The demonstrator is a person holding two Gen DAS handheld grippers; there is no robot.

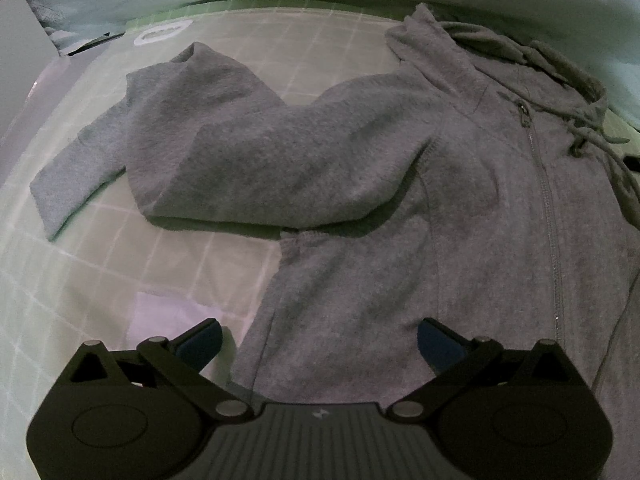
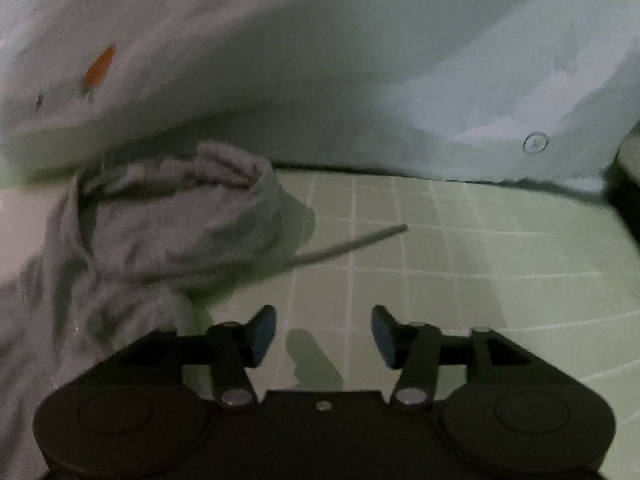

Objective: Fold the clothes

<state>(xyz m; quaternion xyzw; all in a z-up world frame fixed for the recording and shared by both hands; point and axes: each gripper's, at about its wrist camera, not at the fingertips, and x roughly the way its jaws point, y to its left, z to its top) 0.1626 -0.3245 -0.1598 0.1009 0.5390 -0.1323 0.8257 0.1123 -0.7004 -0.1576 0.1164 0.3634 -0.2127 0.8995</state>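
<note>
A pale green gridded mat covers the work surface. The left gripper hovers wide and empty over the near hem of the grey hoodie. The right gripper, moderately spread and empty, hangs over bare mat right of the hood. Soft, limp fleece: best pinched at the hem or the left-lying sleeve
</note>
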